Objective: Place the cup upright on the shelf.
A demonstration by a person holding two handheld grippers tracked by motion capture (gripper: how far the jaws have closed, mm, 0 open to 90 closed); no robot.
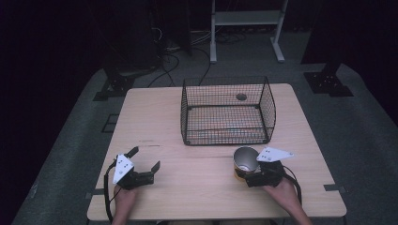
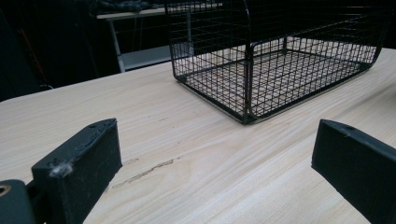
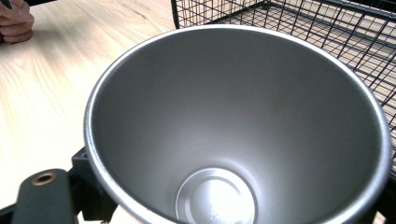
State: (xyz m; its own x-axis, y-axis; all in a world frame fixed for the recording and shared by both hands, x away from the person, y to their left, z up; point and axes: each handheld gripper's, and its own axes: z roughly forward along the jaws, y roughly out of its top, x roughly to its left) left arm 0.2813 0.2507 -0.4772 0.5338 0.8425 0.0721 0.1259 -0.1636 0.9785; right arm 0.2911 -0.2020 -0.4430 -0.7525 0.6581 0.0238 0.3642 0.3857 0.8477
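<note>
While the left gripper (image 1: pixel 144 159) sits at the lower left of the high view with its two black jaws spread wide and nothing between them, the right gripper (image 1: pixel 248 176) at the lower right is closed around a metal cup (image 1: pixel 245 161). The cup stands upright with its open mouth facing up, on or just above the wooden table (image 1: pixel 155 117); which, I cannot tell. It is just in front of the wire basket (image 1: pixel 227 112), near that basket's lower right corner but apart from it. The basket takes up the middle of the frame.

From the left gripper view, both jaws rise from the bottom corners, far apart, with bare wood grain between them and the wire basket (image 2: pixel 275 60) in the upper right of the frame.

From the right gripper view, the cup (image 3: pixel 243 116) fills most of the frame, its dull silver inside and round bottom plain to see, and a bit of black jaw shows against its outer wall at the lower left. Basket mesh runs along the top and right edges. A hand (image 3: pixel 16 21) shows in the upper left corner.
</note>
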